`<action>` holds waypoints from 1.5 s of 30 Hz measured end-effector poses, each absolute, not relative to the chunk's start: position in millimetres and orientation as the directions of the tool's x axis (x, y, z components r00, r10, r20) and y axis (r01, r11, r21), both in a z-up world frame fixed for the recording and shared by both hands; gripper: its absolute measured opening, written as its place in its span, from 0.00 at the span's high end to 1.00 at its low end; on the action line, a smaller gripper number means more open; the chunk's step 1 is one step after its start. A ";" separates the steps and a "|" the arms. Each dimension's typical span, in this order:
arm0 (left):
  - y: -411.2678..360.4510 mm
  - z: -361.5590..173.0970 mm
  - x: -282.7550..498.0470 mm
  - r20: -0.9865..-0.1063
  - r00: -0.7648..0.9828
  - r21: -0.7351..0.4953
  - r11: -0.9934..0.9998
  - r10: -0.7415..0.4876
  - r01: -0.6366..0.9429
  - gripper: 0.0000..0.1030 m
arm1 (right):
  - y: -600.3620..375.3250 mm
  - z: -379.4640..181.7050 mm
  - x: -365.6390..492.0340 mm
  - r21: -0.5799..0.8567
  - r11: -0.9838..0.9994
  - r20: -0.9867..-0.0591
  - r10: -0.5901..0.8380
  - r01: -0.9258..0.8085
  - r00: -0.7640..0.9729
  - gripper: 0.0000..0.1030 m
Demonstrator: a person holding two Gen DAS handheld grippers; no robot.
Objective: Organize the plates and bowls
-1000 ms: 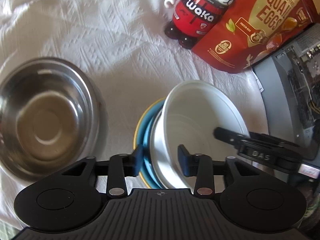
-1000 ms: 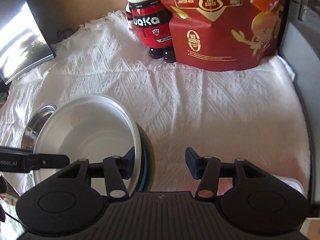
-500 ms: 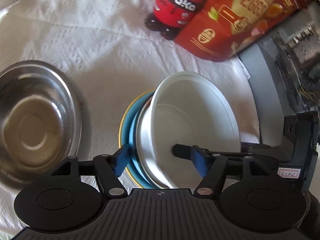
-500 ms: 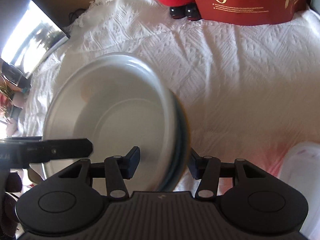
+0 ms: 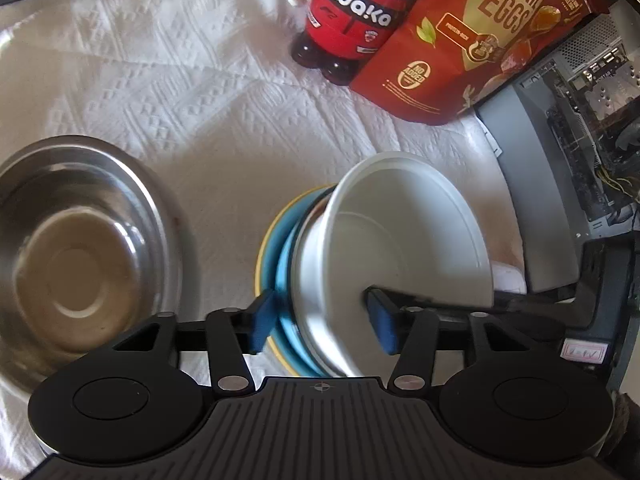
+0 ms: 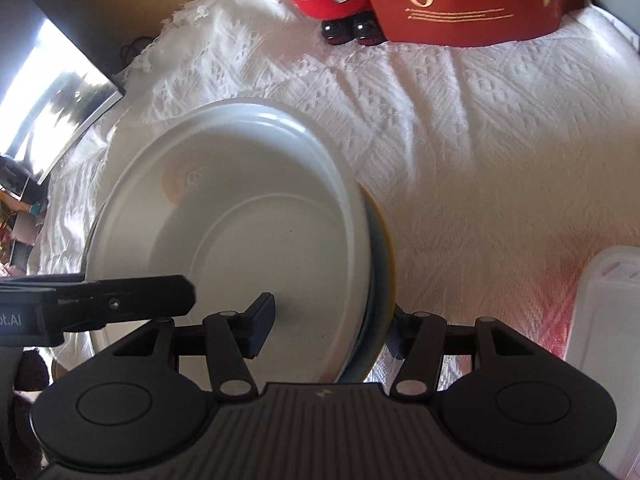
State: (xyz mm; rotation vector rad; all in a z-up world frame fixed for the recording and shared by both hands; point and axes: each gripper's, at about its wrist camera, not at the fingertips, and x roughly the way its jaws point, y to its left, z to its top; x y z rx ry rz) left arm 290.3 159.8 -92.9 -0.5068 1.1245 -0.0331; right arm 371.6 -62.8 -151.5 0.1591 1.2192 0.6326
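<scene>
In my left view the steel bowl (image 5: 76,256) fills the left edge, with a strip of bare white cloth (image 5: 208,128) between it and the stack at centre. That stack is one white bowl (image 5: 404,248) tilted on one blue plate (image 5: 286,280) and one yellow plate (image 5: 266,240).

My left gripper (image 5: 322,326) points steeply down. Its jaws straddle the stack's near rim and have just been closing from wide; the left pad touches the plates, and I cannot tell whether the right pad touches the white bowl.

In my right view, my right gripper (image 6: 328,330) straddles the opposite rim, jaws just opening slightly, the left pad clear inside the bowl. Open cloth lies to the right, up to a clear box (image 6: 608,352) at the right edge. One toy figure (image 5: 352,12) and one red bag (image 5: 480,32) stand along the top.
</scene>
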 end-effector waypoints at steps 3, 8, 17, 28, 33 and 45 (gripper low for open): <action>160.1 -89.7 285.7 -0.869 0.441 -0.352 0.907 -0.225 -0.231 0.53 | -64.0 -145.0 370.5 0.381 0.844 -0.834 0.490 -0.378 0.252 0.46; 166.4 -98.0 287.2 -0.877 0.415 -0.370 0.891 -0.242 -0.263 0.53 | -67.0 -145.6 371.7 0.388 0.837 -0.842 0.492 -0.386 0.220 0.46; 170.2 -109.5 296.7 -0.868 0.393 -0.430 0.855 -0.303 -0.290 0.50 | -63.0 -155.0 372.2 0.483 0.803 -0.822 0.553 -0.349 0.135 0.46; 161.5 -112.6 302.6 -0.889 0.382 -0.379 0.876 -0.253 -0.300 0.47 | -58.3 -157.8 370.6 0.506 0.804 -0.815 0.564 -0.314 0.131 0.40; 159.1 -106.5 288.4 -0.905 0.357 -0.344 0.891 -0.231 -0.296 0.47 | -55.5 -157.4 363.4 0.513 0.798 -0.820 0.565 -0.316 0.096 0.40; 157.0 -107.5 273.0 -0.906 0.340 -0.362 0.877 -0.251 -0.316 0.47 | -51.3 -157.2 346.5 0.500 0.776 -0.827 0.560 -0.385 0.055 0.42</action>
